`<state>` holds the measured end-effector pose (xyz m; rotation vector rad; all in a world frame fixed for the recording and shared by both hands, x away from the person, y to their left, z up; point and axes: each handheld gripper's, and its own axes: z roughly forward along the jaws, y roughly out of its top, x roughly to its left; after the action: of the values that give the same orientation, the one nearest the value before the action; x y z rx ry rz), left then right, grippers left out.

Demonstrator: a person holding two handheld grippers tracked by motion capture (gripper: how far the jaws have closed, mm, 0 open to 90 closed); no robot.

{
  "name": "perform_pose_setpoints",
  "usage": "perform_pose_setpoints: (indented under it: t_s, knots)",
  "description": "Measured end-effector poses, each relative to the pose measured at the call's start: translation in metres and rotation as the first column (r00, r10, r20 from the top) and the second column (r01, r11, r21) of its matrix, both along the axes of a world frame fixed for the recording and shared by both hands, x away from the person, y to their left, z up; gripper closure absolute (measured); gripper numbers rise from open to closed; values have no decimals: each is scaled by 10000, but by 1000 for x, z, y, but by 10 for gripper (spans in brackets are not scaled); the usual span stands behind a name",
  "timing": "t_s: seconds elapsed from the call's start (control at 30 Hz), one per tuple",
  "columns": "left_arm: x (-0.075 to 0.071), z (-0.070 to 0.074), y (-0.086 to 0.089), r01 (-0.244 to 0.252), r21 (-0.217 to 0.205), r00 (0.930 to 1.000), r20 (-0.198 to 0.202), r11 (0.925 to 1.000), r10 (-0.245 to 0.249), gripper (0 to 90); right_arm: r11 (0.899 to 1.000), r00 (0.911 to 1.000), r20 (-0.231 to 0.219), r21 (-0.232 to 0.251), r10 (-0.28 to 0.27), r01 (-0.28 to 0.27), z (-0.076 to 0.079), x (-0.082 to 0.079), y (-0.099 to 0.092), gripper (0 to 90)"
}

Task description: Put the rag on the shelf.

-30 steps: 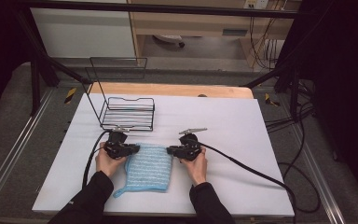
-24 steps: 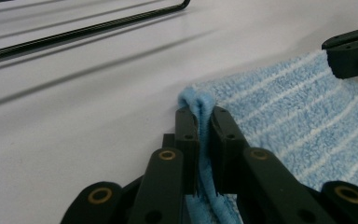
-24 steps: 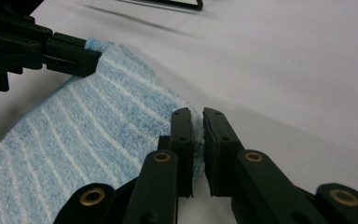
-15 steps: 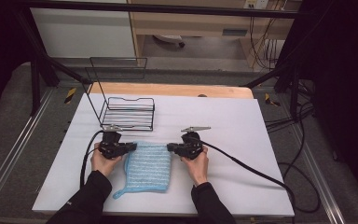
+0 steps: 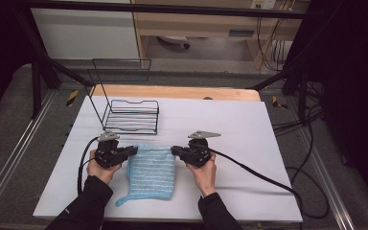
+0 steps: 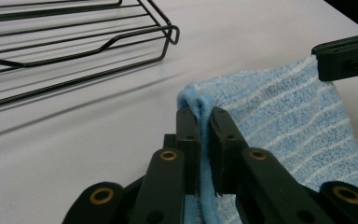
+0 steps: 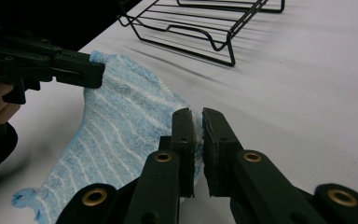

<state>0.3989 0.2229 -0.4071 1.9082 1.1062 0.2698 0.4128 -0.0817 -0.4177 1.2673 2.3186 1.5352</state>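
While both grippers, left (image 6: 204,116) and right (image 7: 196,122), pinch the blue cloth (image 5: 151,172) (corners seen close-up), the high view adds a wire rack (image 5: 132,116).

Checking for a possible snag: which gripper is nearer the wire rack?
Left. The left gripper grips the blue cloth just in front of the wire rack; the right gripper holds the cloth's other corner, farther right.

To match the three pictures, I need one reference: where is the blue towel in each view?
High view: blue towel at lower centre, between both grippers.
Left gripper view: right half, its corner in the jaws.
Right gripper view: left half, its edge in the jaws.
Shared landmark: black wire rack.
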Motion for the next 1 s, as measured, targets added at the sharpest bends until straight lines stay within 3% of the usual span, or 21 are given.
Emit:
perform_pose_setpoints:
  t_s: [0.3,0.43,0.73,1.0]
  knots:
    - [-10,13,3,-28,-512,9987,498,9987,53,833,9995,9980,639,323,-29,9,15,-8,-2,843]
    - [-16,23,4,22,-654,9956,940,9979,40,833,9987,9960,889,504,-100,56,22,-10,-4,844]
    - [-24,38,7,0,-959,9876,1562,9954,151,832,9987,9842,1768,508,-104,14,44,-20,-2,844]
    - [-32,53,10,-28,-1165,9752,2193,9932,284,832,9987,9700,2424,512,-188,66,61,-26,0,845]
